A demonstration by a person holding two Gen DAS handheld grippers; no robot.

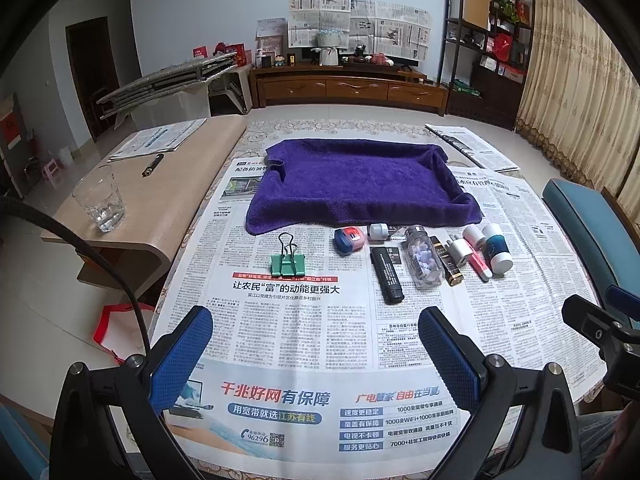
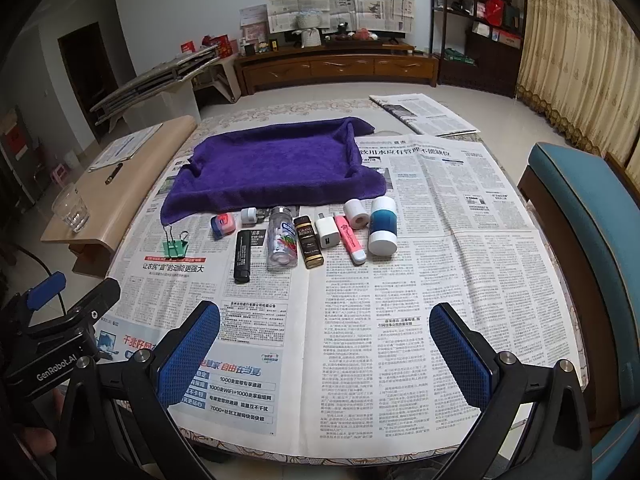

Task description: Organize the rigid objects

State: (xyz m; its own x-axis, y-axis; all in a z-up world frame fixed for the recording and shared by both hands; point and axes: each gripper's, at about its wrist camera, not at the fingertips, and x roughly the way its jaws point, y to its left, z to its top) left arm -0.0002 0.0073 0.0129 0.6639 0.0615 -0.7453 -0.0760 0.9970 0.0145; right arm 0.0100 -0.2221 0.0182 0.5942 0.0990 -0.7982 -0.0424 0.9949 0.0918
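Black left claw [image 1: 316, 354], blue mesh pads [image 1: 182, 356], silver screws, GenRobot.AI marking

I'm working in a home living room. At the top centre sits a long low wooden cabinet with drawers [image 1: 352, 88], cluttered with ornaments, below newspaper sheets taped to the pale wall [image 1: 356, 26]. Patterned beige curtains [image 1: 576, 76] hang at the right edge, a dark open shelf unit [image 1: 488, 36] stands beside them, and a dark doorway [image 1: 94, 72] shows upper left.
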